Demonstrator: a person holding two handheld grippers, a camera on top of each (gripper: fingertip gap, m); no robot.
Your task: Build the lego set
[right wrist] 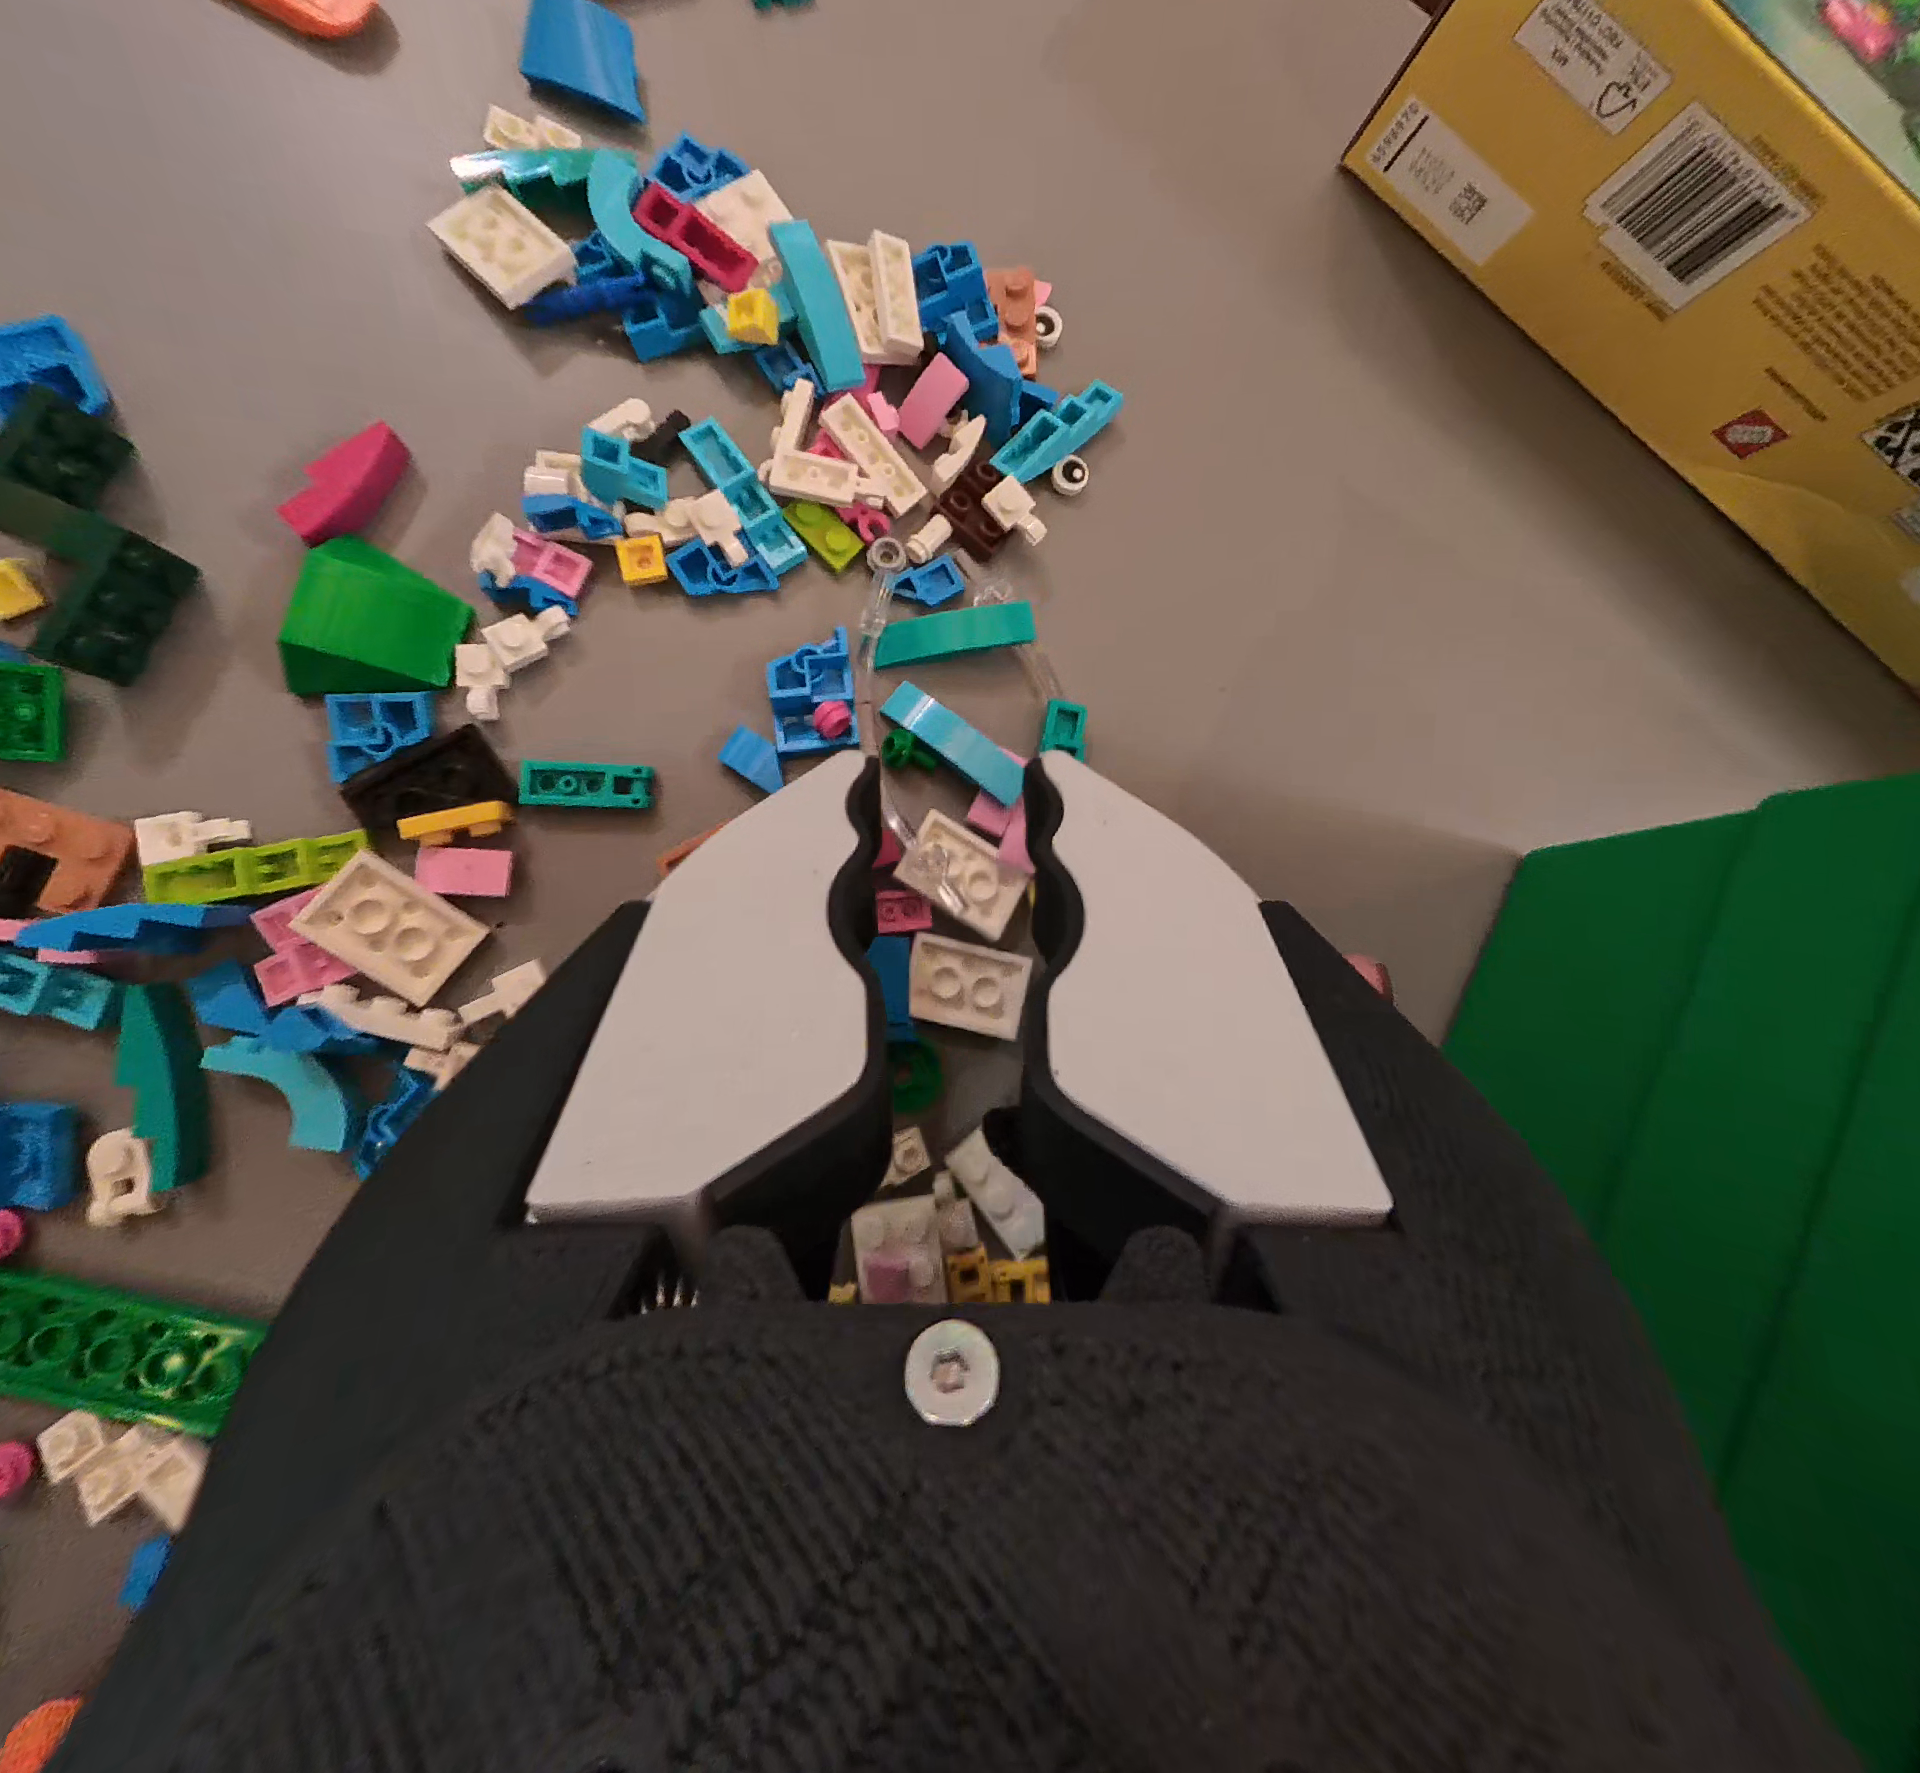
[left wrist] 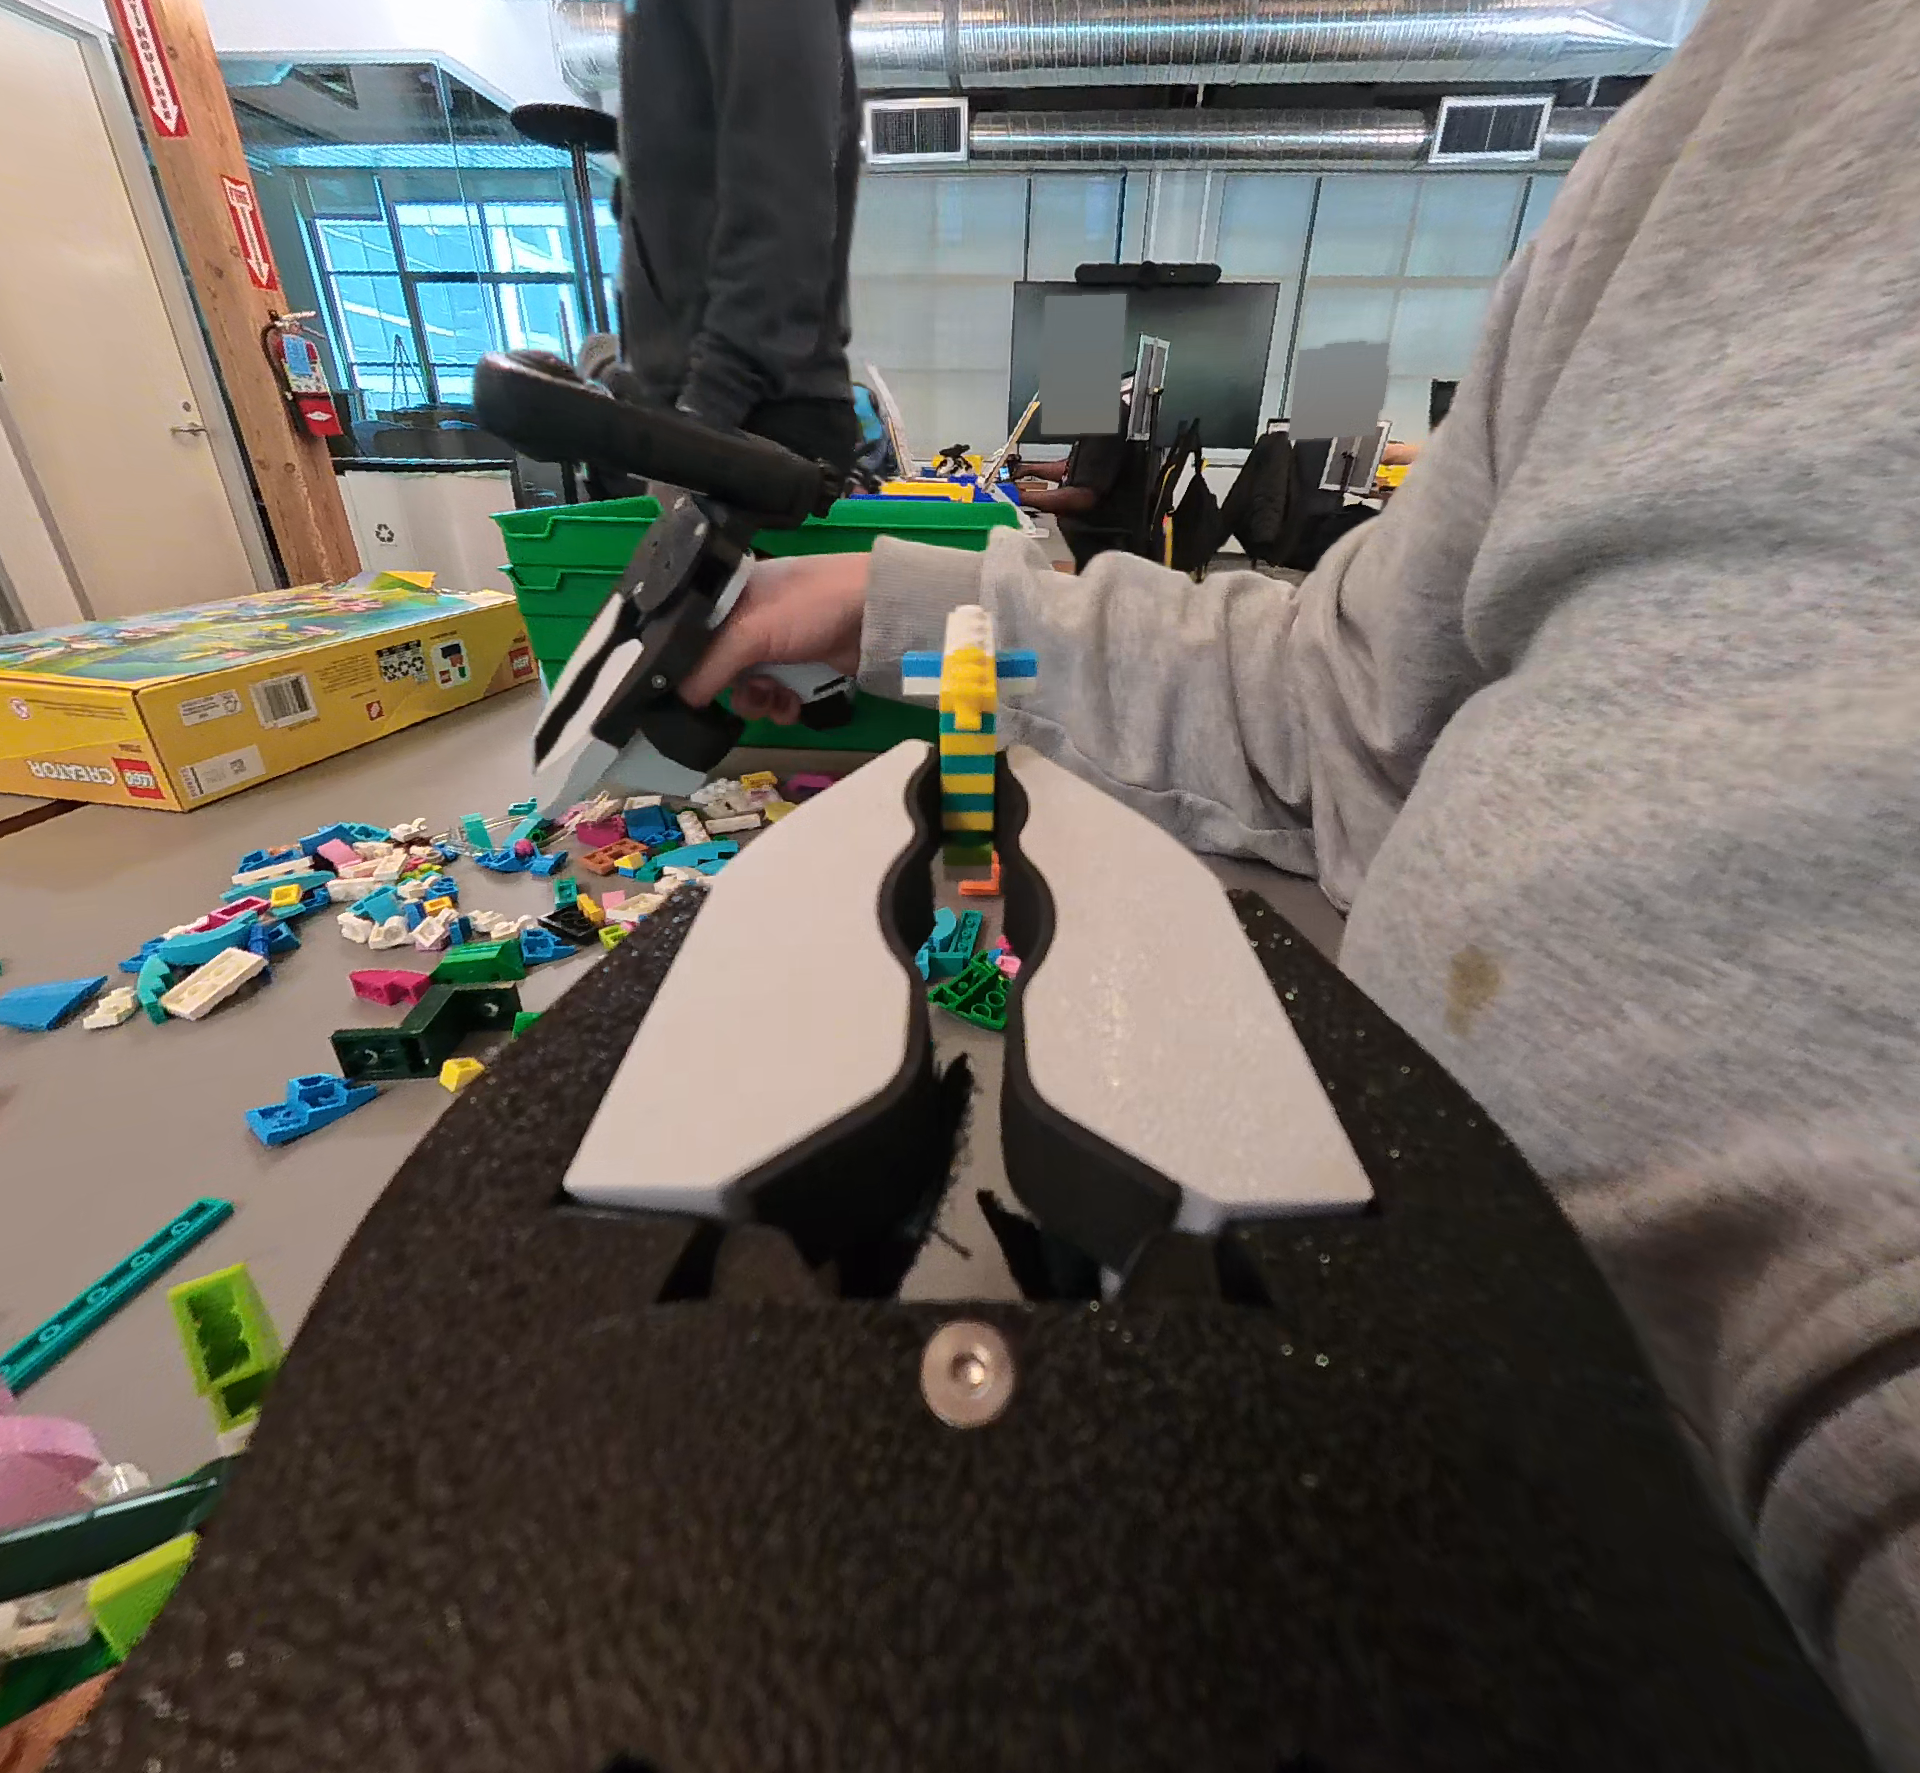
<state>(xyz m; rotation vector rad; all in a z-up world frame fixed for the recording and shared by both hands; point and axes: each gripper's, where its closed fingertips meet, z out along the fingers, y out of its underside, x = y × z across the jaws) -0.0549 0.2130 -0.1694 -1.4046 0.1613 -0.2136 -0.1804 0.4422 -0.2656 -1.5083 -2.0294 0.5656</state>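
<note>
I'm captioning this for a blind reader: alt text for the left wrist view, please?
The left gripper clamps an upright yellow-and-teal striped brick tower. Beyond it, a grey-sleeved hand points the right gripper down at loose bricks scattered on a grey table.

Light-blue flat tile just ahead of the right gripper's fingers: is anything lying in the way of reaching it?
Partly. The right gripper is open above the pile, and the light-blue flat tile lies on a clear curved piece, with a small green stud piece against its left side and pink tiles under its near end. Nothing covers it from above.
</note>
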